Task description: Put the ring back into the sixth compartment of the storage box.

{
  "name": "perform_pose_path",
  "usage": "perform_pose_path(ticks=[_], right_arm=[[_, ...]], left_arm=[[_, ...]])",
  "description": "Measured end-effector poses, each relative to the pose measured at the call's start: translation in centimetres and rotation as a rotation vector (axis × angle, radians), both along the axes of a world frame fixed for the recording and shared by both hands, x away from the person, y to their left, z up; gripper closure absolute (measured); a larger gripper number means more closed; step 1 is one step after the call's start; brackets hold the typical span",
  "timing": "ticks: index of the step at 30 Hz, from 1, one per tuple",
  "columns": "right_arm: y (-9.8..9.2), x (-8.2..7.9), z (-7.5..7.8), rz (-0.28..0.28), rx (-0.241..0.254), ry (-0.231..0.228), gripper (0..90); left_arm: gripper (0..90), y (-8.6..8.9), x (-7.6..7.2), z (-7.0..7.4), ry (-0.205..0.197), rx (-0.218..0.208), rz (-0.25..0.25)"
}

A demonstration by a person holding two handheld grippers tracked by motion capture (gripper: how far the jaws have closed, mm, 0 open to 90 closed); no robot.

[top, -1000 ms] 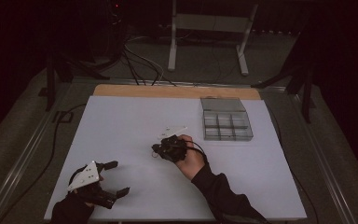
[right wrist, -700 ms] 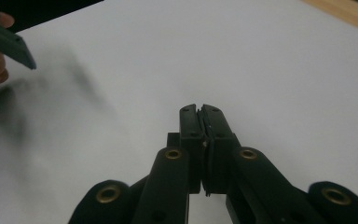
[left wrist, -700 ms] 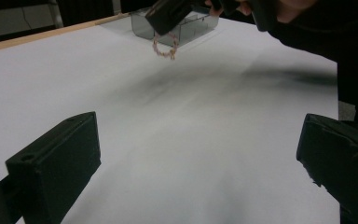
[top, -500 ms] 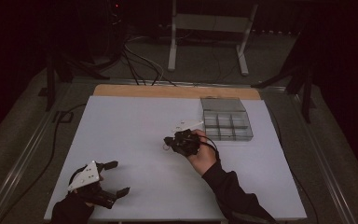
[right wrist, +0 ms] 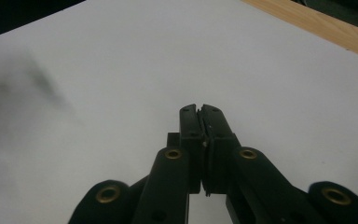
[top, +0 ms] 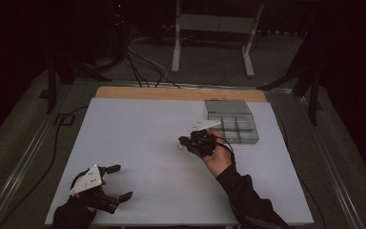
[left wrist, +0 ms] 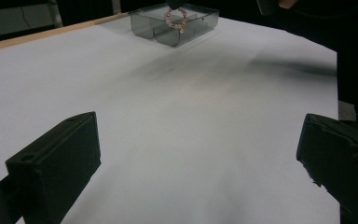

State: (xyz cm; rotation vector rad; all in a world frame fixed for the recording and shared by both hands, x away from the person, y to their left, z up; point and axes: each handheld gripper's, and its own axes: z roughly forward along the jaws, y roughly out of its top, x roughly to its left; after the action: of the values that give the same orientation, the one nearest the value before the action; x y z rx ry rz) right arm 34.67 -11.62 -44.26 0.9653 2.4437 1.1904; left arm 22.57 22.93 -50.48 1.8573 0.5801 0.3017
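Note:
A small pinkish bead bracelet (left wrist: 176, 19) hangs in the air in front of the clear compartment box (left wrist: 144, 30), and my right gripper (top: 182, 141) is shut on it. From above, the bracelet (top: 180, 146) dangles just under that gripper's tips, left of the box (top: 255, 138). The right gripper view has the two jaws pressed together (right wrist: 200, 110) over bare white table. My left gripper (top: 123, 181) rests at the table's near left corner, open, with nothing between its jaws (left wrist: 198, 121).
A white board (top: 138, 129) covers the table, with a wooden strip (top: 171, 93) along its far edge. Cables and a metal stand (top: 209, 33) lie on the dark floor beyond. A sleeved forearm (top: 248, 200) reaches in from the bottom right.
My right gripper has carried the bracelet to the right and farther away, closer to the compartment box. The left gripper has stayed put.

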Motion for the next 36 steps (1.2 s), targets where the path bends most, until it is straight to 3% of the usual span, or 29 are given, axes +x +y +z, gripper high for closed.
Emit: perform_pose_path(ticks=[36], right_arm=[[-7.9, 0.9, 1.9, -0.175, 0.030, -0.029, 87.8]], left_arm=[[0.5, 0.0, 0.0, 0.0, 0.000, 0.005, 0.001]])
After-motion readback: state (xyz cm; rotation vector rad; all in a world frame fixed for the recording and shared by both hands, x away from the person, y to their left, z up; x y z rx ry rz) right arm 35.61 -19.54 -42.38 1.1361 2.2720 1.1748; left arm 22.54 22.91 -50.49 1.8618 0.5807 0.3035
